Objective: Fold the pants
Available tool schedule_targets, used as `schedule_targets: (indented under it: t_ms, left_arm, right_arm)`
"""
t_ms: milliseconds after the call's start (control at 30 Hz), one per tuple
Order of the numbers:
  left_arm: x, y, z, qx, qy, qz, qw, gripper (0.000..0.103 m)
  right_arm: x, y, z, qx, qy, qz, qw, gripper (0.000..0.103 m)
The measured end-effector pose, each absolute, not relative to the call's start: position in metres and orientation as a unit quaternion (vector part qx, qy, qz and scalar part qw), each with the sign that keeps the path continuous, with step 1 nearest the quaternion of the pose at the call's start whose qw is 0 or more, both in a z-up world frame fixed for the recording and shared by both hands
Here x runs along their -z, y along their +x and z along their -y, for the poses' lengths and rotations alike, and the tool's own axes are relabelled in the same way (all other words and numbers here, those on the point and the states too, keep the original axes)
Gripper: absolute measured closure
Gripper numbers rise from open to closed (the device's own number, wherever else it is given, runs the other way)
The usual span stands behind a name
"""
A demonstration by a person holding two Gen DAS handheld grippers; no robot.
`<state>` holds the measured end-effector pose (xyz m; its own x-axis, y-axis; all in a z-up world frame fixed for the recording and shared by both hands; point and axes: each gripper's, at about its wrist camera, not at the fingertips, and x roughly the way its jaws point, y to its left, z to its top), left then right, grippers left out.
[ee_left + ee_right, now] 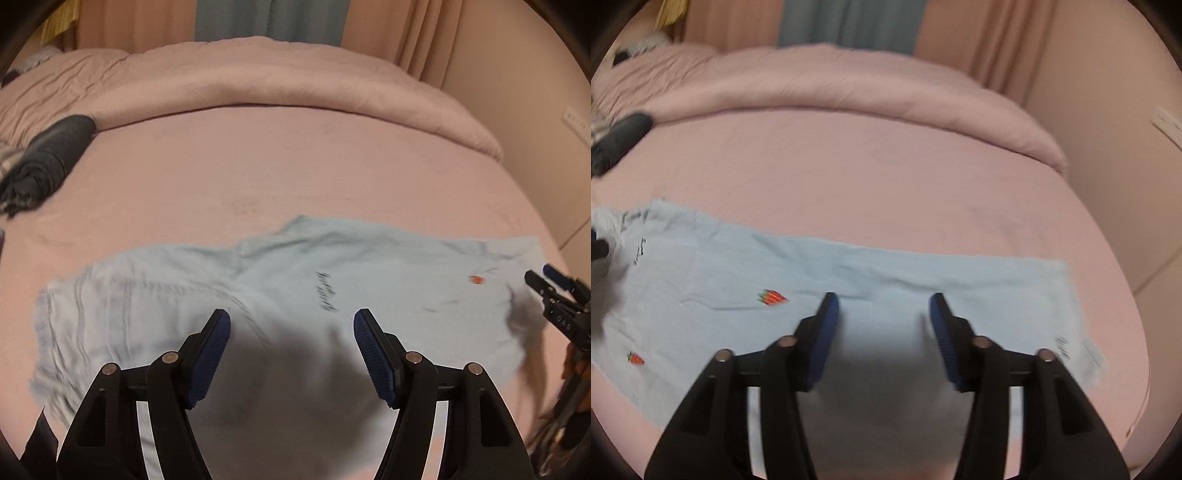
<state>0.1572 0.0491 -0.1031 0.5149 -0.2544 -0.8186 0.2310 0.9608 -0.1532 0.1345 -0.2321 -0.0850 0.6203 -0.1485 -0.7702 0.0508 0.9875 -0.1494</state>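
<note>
Left gripper [291, 319], right gripper [884, 302]: jaws apart, empty, above pale-blue pants [886, 273]. Pants flat on bed [886, 177], long axis left-right, waistband leftward.

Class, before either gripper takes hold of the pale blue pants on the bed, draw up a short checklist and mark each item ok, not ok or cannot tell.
1. Left gripper open, nothing held: ok.
2. Right gripper open, nothing held: ok.
3. Pants spread out on the pink bed: ok.
4. Pants free of creases: not ok, some wrinkles show.
5. Dark garment lies apart from the pants: ok.
6. Fingers touching the cloth: cannot tell.
</note>
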Motion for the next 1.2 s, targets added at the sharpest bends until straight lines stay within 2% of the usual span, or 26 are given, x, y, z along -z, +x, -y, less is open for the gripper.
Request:
schedule_targets:
  t_ms: [200, 400, 567, 767, 967, 1100, 1200]
  left_arm:
    - [0.107, 0.140, -0.030, 0.173, -0.051, -0.499, 0.848, 0.027]
    - [0.112, 0.136, 0.004, 0.199, -0.058, -0.517, 0.830, 0.026]
    - [0.109, 0.129, 0.021, 0.212, -0.043, -0.519, 0.827, 0.026]
    - [0.110, 0.126, 0.032, 0.218, -0.033, -0.527, 0.821, 0.026]
    - [0.112, 0.122, 0.040, 0.221, -0.029, -0.530, 0.818, 0.026]
    - [0.113, 0.121, 0.042, 0.222, -0.024, -0.532, 0.817, 0.026]
    - [0.116, 0.121, 0.043, 0.220, -0.020, -0.536, 0.815, 0.026]
  right_arm:
    - [0.074, 0.094, 0.276, 0.105, -0.010, -0.424, 0.900, 0.041]
    - [0.075, 0.064, 0.305, 0.150, 0.027, -0.420, 0.894, 0.036]
    - [0.091, 0.044, 0.336, 0.174, 0.093, -0.432, 0.880, 0.036]
    - [0.109, 0.034, 0.362, 0.164, 0.198, -0.433, 0.864, 0.036]
    - [0.133, 0.030, 0.394, 0.078, 0.421, -0.388, 0.816, 0.036]
    - [0.155, 0.034, 0.416, 0.100, 0.482, -0.374, 0.787, 0.058]
    - [0.161, 0.036, 0.426, 0.105, 0.509, -0.361, 0.774, 0.063]
